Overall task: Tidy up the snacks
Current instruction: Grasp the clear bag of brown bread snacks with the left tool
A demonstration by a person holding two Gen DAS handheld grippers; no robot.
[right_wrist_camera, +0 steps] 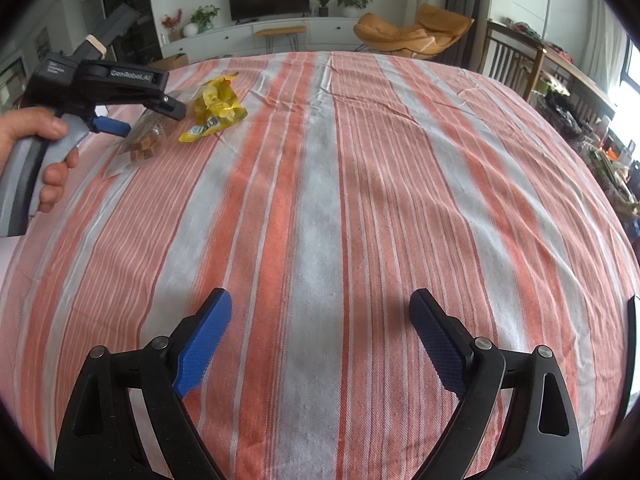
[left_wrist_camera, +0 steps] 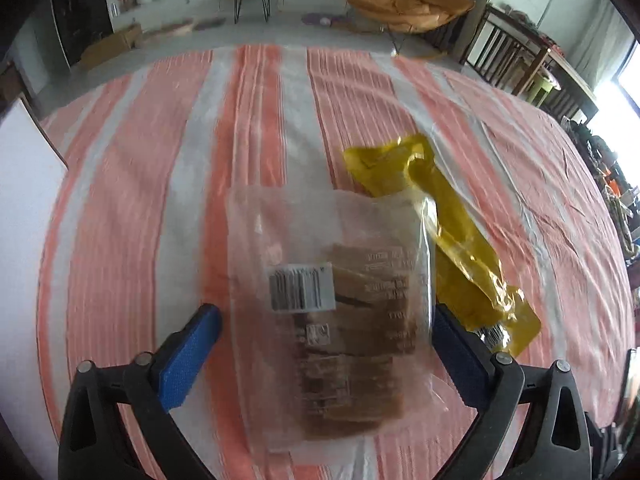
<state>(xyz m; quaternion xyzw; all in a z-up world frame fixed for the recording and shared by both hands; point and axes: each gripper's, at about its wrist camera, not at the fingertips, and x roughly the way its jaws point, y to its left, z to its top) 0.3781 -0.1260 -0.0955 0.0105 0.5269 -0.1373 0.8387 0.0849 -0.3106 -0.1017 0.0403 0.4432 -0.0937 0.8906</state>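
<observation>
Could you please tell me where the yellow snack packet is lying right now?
The yellow snack packet lies on the striped tablecloth, tucked partly under the right edge of the clear bag of brown snacks, just ahead of the open left gripper.

A clear bag [left_wrist_camera: 332, 316] of brown, block-shaped snacks lies flat on the striped cloth. A white barcode label sits on its upper face, with lines of pale print beside it (too blurred to read). Its empty top end is see-through, so the stripes show through it. A yellow packet [left_wrist_camera: 444, 236] lies flat just beside it, crinkled and glossy, set at a slant, with one long edge tucked under the clear bag's side. From the right wrist view both lie together near the cloth's far left part, the clear bag [right_wrist_camera: 140, 142] nearer, the yellow packet [right_wrist_camera: 214, 108] beyond it.
</observation>
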